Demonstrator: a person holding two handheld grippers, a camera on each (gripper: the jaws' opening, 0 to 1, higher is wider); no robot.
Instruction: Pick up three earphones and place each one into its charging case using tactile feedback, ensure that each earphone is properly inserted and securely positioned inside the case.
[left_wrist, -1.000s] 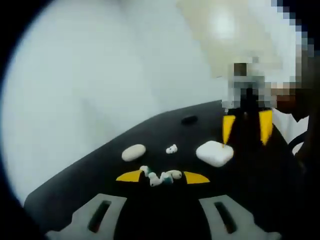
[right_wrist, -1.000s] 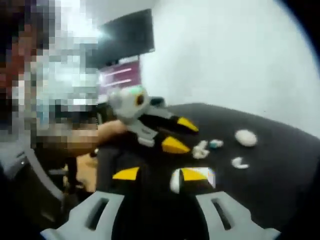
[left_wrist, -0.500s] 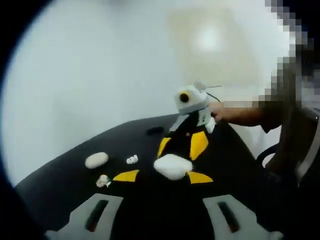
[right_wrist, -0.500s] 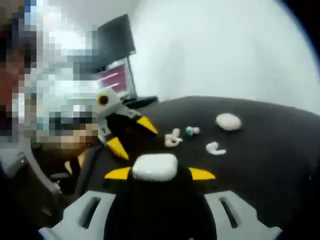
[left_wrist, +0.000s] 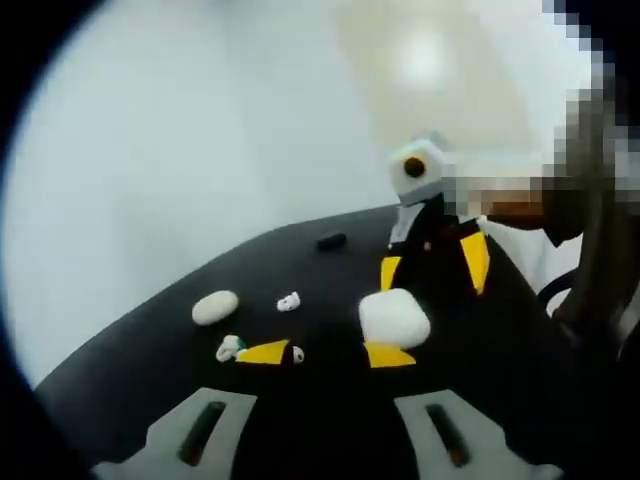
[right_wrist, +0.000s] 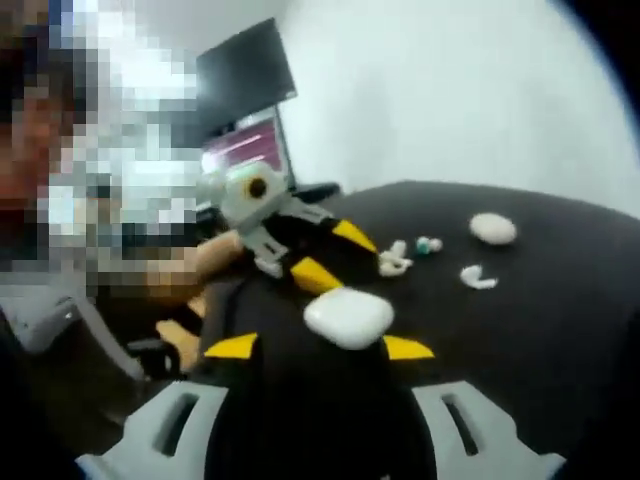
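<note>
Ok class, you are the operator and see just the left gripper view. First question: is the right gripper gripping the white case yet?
Observer: No. In the right gripper view, the right gripper has its jaws spread wide, and the case lies between the tips, unsqueezed.
Operator: And my own left gripper, from outside?
Observer: The left gripper is open and empty, with its tips near two earbuds.
Operator: Anything behind me?
Observer: A lit monitor stands beyond the black table.

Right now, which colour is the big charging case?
White charging case; clearest in the right gripper view.
</note>
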